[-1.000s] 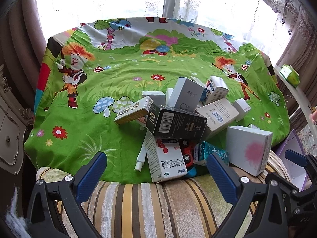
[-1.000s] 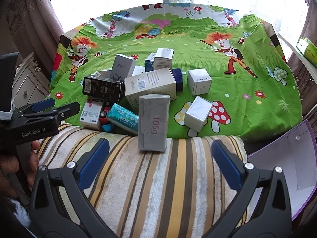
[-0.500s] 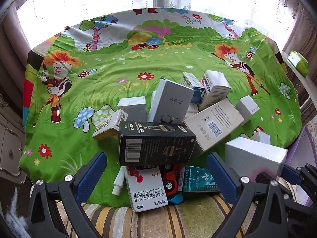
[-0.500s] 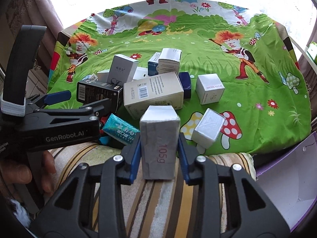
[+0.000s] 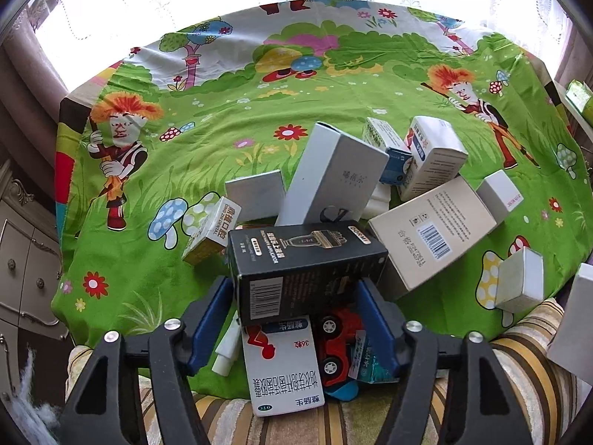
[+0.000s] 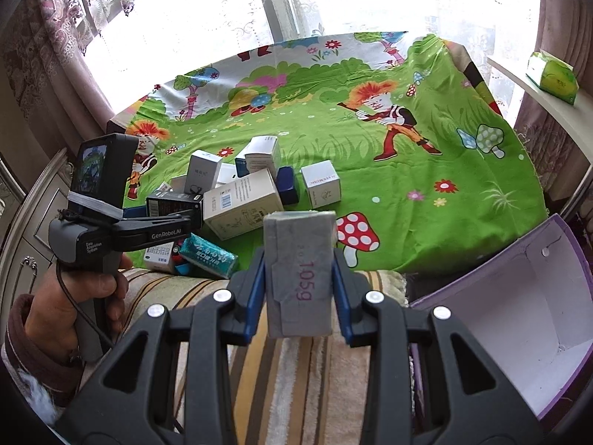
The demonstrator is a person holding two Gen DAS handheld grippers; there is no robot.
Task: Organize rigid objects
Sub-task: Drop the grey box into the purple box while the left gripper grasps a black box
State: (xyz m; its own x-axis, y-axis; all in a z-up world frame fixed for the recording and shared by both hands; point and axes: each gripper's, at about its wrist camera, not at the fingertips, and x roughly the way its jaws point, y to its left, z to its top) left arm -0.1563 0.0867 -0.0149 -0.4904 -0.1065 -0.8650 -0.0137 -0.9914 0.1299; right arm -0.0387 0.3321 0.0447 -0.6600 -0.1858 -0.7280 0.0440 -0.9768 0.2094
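Observation:
A pile of small cartons lies on a green cartoon cloth (image 5: 178, 155). My left gripper (image 5: 294, 289) is closing its jaws, and the blue pads (image 5: 213, 319) touch both sides of a black box (image 5: 307, 256) on top of the pile. Under that box lie a red toy car (image 5: 337, 341) and a white-and-red medicine box (image 5: 285, 367). My right gripper (image 6: 298, 263) is shut on a grey box marked 105g (image 6: 300, 270), held upright above a striped towel (image 6: 296, 389). A hand (image 6: 70, 296) holds the left gripper's handle.
An open purple box (image 6: 519, 296) with a white inside stands at the right, beside the towel. A teal packet (image 6: 209, 256) lies at the pile's near edge. A green tissue pack (image 6: 552, 74) sits on a shelf at far right. A cabinet (image 5: 22, 259) stands at left.
The left jaws went from wide open to narrow around the black box. The right jaws shut on the grey box, then carried it up and right, bringing the purple box into view.

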